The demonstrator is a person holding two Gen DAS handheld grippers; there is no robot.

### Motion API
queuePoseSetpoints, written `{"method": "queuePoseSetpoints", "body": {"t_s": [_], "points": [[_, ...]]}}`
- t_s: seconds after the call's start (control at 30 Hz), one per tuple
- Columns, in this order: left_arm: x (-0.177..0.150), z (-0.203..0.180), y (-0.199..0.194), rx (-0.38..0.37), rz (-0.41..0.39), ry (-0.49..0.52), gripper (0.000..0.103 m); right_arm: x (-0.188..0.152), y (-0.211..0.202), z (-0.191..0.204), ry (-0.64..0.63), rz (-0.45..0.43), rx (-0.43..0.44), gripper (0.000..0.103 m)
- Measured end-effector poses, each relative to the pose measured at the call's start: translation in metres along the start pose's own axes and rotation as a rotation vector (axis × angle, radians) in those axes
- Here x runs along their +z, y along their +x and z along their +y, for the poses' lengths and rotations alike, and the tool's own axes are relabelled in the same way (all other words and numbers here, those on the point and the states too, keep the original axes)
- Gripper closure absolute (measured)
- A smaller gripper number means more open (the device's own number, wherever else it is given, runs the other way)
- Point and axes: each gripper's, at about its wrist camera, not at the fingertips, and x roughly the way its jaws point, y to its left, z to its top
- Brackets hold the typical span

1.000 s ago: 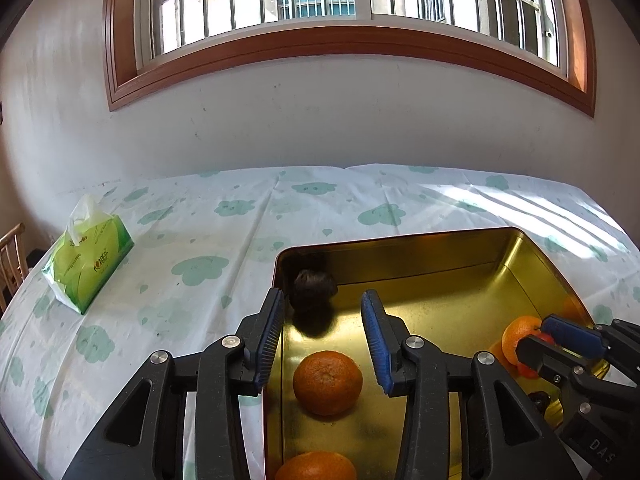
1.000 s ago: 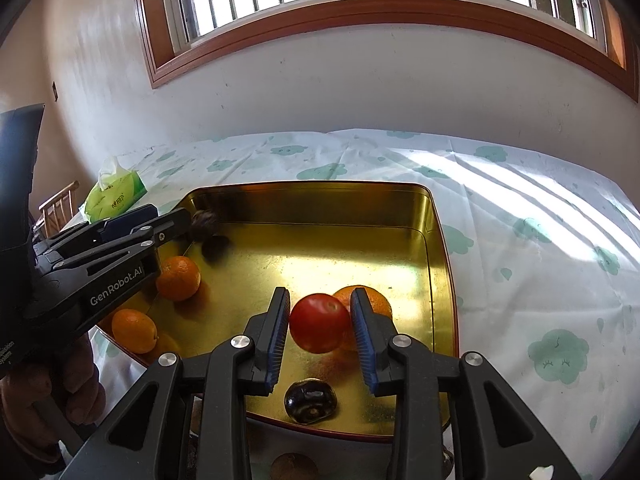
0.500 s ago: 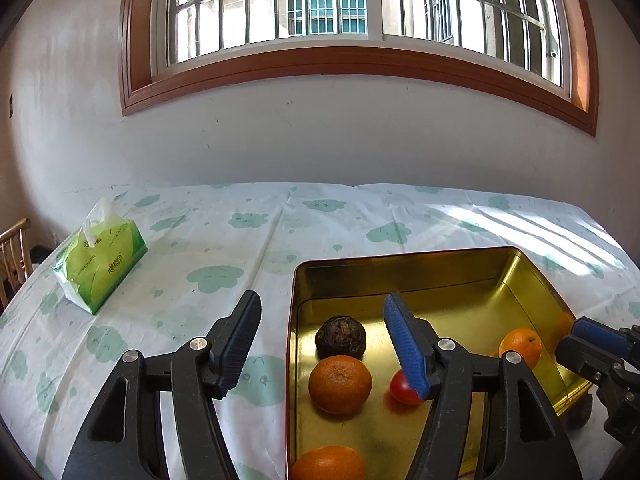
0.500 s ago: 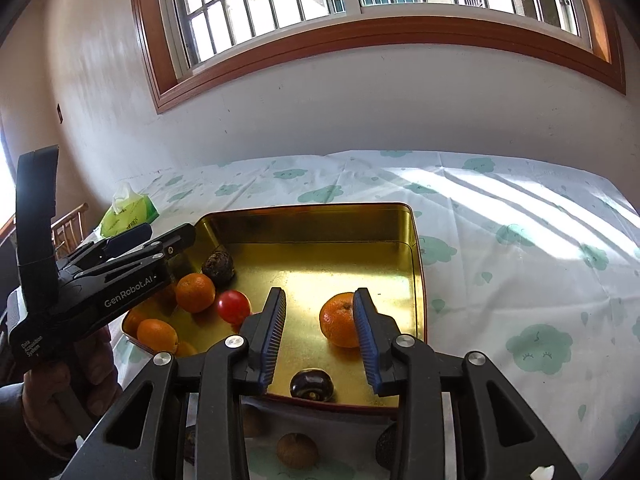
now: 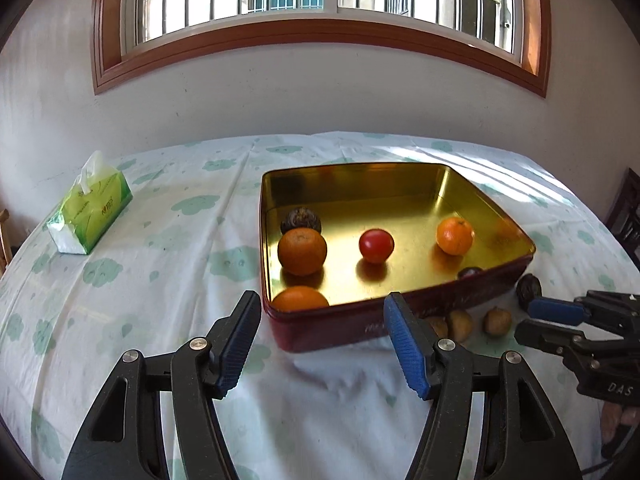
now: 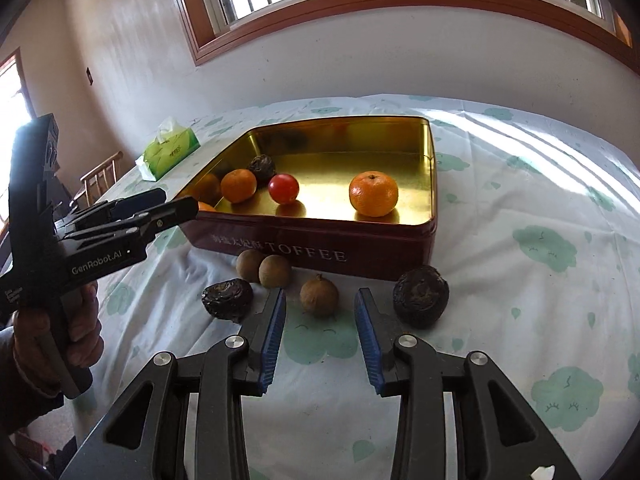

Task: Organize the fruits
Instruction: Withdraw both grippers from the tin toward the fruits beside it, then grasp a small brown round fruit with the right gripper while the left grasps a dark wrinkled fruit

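A gold-lined red toffee tin (image 5: 400,168) holds three oranges (image 5: 302,251), a red tomato (image 5: 376,245) and a dark wrinkled fruit (image 5: 301,219). My left gripper (image 5: 322,300) is open and holds nothing, just short of the tin's near left corner. On the cloth before the tin (image 6: 433,184) lie three small brown fruits (image 6: 274,271) and two dark wrinkled ones (image 6: 420,296). My right gripper (image 6: 320,294) is open low over the cloth. One brown fruit (image 6: 319,295) sits just ahead of its tips, untouched. The left gripper (image 6: 172,204) shows at the left.
A green tissue pack (image 5: 90,210) lies at the far left of the clouded tablecloth (image 5: 160,280). A wall and a barred window stand behind the table. A wooden chair (image 6: 100,176) is beyond the left edge. A hand (image 6: 76,328) holds the left gripper's handle.
Both grippers have drawn back out of the tin to the cloth in front of it. The tomato once between my right fingers now lies loose in the tin. My left jaws have widened.
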Motion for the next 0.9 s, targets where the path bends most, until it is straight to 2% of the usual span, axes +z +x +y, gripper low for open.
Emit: {"method": "queuePoseSetpoints", "body": {"t_s": [0.2,0.23,0.27,0.37,0.53,0.8,0.9], "points": [[-0.017,0.004,-0.013,-0.04,0.023,-0.007,0.038,0.007,0.023,-0.003,-0.028,0.055,-0.01,0.069],[-0.017,0.004,-0.014,-0.051,0.026,-0.005,0.038,0.007,0.026,-0.003,-0.026,0.072,-0.002,0.072],[-0.017,0.003,-0.015,-0.061,0.027,-0.005,0.038,0.007,0.027,-0.001,-0.033,0.073,0.0,0.081],[-0.017,-0.002,-0.018,-0.116,0.032,-0.006,0.038,0.002,0.013,0.005,-0.052,0.031,-0.017,0.081],[-0.016,-0.027,-0.018,-0.167,0.044,0.043,0.038,-0.018,-0.02,-0.017,0.102,-0.028,-0.048,0.081],[-0.018,-0.064,0.005,-0.172,0.088,0.14,0.038,-0.037,-0.037,-0.041,0.178,-0.037,-0.085,0.081],[-0.019,-0.066,0.018,-0.194,0.129,0.121,0.046,-0.036,-0.034,-0.038,0.167,-0.034,-0.084,0.081]]}}
